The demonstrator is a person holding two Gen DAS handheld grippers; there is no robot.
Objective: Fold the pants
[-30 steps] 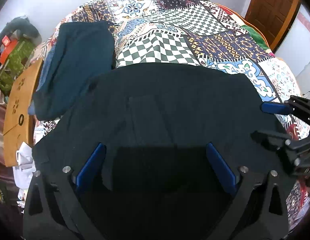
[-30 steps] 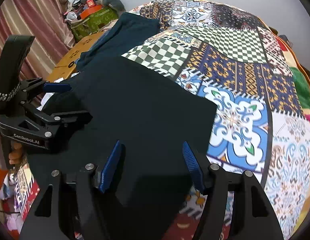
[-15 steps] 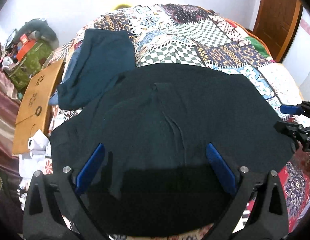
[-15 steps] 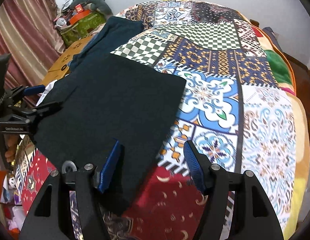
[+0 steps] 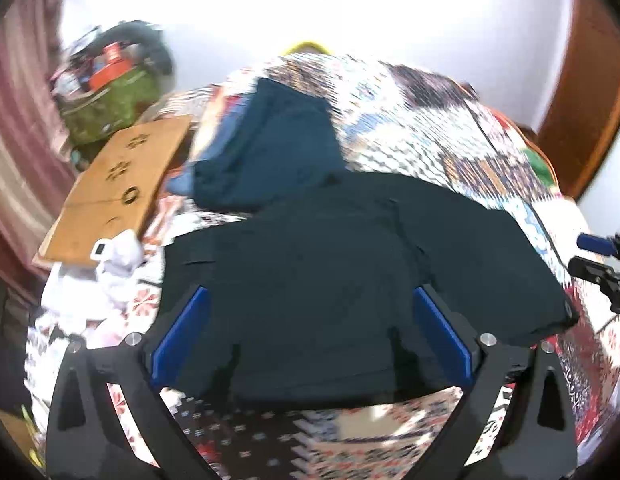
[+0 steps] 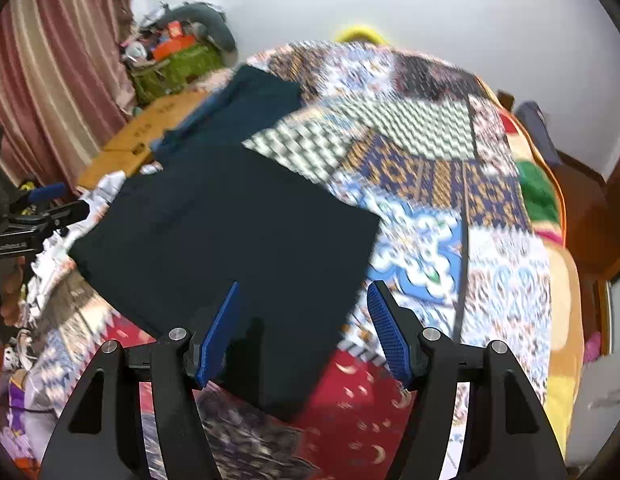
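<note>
The black folded pants (image 5: 330, 264) lie flat on the patchwork bedspread (image 5: 450, 128); they also show in the right wrist view (image 6: 229, 232). My left gripper (image 5: 310, 340) is open and empty, raised above the near edge of the pants. My right gripper (image 6: 305, 332) is open and empty, raised above the pants' near right corner. The right gripper's tips (image 5: 594, 256) show at the right edge of the left wrist view. The left gripper (image 6: 37, 208) shows at the left edge of the right wrist view.
A folded dark teal garment (image 5: 269, 148) lies beyond the black pants, also in the right wrist view (image 6: 245, 108). A cardboard sheet (image 5: 117, 184), a green bag with clutter (image 5: 105, 96) and white cloth (image 5: 117, 256) sit left. A wooden door (image 5: 586, 92) stands right.
Both grippers have pulled back and up from the pants, so more of the bed, wall and bedspread shows. The pants lie where they were.
</note>
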